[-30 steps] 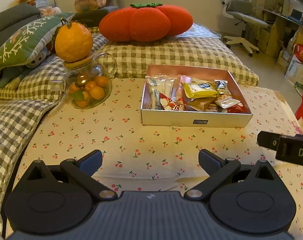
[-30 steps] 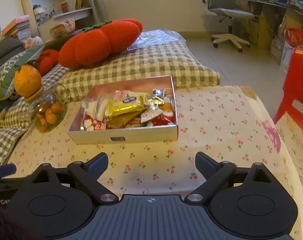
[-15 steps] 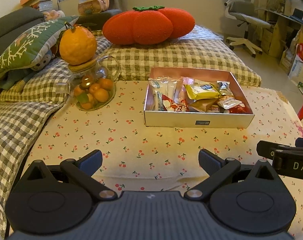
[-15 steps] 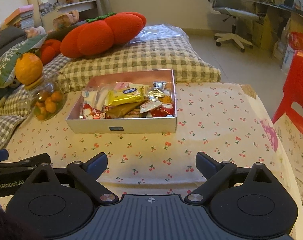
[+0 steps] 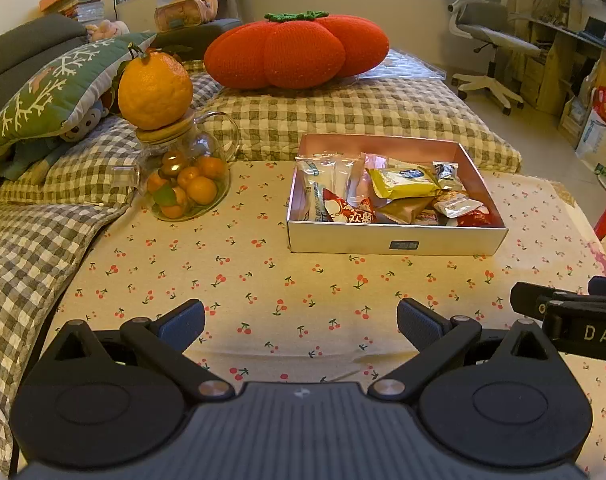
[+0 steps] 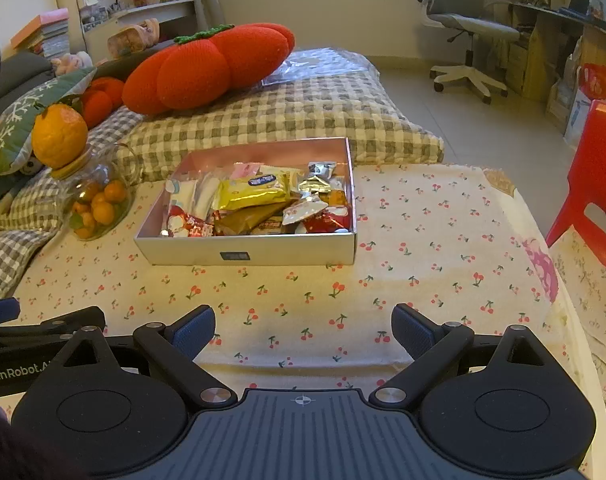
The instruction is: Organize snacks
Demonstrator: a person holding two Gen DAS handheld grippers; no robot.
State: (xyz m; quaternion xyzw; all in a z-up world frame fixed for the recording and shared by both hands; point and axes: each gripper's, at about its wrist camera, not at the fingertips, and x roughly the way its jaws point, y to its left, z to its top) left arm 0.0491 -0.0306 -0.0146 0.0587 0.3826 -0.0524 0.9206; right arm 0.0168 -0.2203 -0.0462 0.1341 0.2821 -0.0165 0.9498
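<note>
Left claw (image 5: 301, 322) spread wide and empty above the cherry-print desk (image 5: 231, 280), right claw (image 6: 303, 330) likewise wide and empty, both well short of the box (image 6: 247, 250) piled with wrapped snacks (image 6: 259, 194), glass jar of small oranges (image 5: 185, 186) to its left.

Cherry-print cream tablecloth (image 5: 263, 280); silver box (image 5: 395, 240); red knitted tomato cushion (image 5: 295, 52); green-white gingham quilt (image 5: 343, 116).
</note>
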